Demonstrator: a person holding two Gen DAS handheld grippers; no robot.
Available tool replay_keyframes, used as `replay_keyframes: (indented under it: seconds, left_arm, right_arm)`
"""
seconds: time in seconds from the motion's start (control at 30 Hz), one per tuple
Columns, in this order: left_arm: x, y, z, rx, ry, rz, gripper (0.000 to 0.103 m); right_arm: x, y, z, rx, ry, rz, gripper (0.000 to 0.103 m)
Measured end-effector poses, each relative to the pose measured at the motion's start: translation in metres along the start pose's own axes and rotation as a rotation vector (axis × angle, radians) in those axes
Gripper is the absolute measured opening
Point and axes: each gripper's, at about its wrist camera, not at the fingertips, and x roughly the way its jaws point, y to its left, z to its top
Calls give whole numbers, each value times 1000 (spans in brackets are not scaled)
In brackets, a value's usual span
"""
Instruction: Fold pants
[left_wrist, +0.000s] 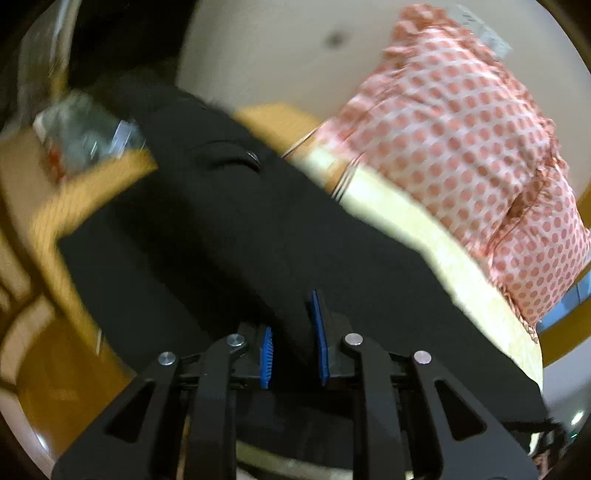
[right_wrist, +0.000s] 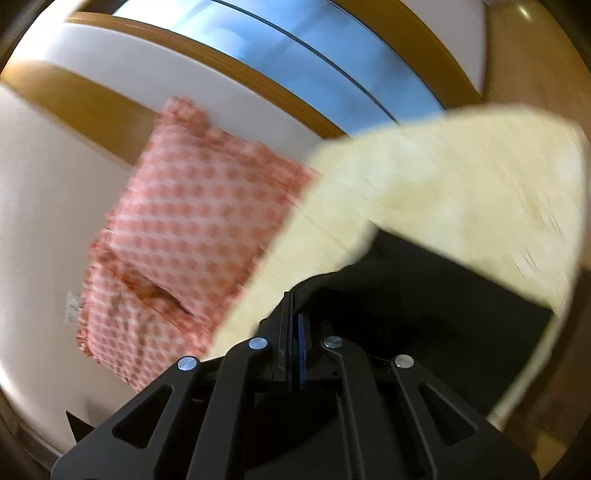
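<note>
Two grippers are on the black pants, one at each side of the garment.

Left wrist view: the left gripper (left_wrist: 293, 339) has its blue-padded fingers (left_wrist: 320, 332) drawn in on a raised ridge of black cloth, with a narrow gap between the pads that the fabric fills; I judge it is grasping the pants (left_wrist: 207, 221). From this gripper the pants run away up and to the left, their long axis slanting toward a buttoned pocket or waistband (left_wrist: 253, 157) at the far end. They lie across a pale yellow cushioned surface (left_wrist: 424, 236), and part of the cloth hangs past its edge over the wooden floor (left_wrist: 55, 369). A pink polka-dot garment (left_wrist: 461, 147) lies beyond the cushion's far edge, apart from the pants. A clear plastic package (left_wrist: 85, 136) sits past the waistband end, blurred.

Right wrist view: the right gripper (right_wrist: 293, 332) is clenched almost flat, its pads pressed together on an edge of the pants (right_wrist: 424, 302). The black cloth spreads from this gripper to the right, lying on the same cushion (right_wrist: 443, 177). The polka-dot garment (right_wrist: 184, 229) is off the cushion's left edge, well clear of the fold.

Both hands look equally close, each already on cloth. The coming move likely turns on carrying the held edge along that slanting long axis toward the waistband end, keeping both grips level so the layers meet squarely.
</note>
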Motion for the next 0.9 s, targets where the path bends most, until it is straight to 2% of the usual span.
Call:
replay_keyframes:
  seconds: [0.07,0.13,0.27,0.4,0.53,0.63,0.77,0.9]
  left_arm:
    - [3,21,-19,-67,33,-11,17]
    - [-2,23,-26,-66,-19,-28,18]
    - [-2,15,-24,-52,-46,-26,21]
    - [0,11,-16,-71,-61,-57,23]
    - [-10,5,-11,-36,-77,-72,21]
    - [-20,4,-14,-5,-89,-72,20]
    - [-14,17,-20,-28,-42,-74,18]
    - [-14,21,-21,-29,-32,-81,18]
  right_arm:
    - [-2,-14,-7,29,11,-15,2]
    - [-5,-21,-10,45,13,-9,2]
    - [-11,-16,-10,27,0,6,2]
    - [-6,-12,-7,35,5,3,2]
    - [-25,9,0,-13,-42,70,2]
    - [-43,12,-4,-42,-74,51,2]
    - [-41,-23,-16,44,-12,-28,2]
    - [-43,-41,-27,97,6,-44,2]
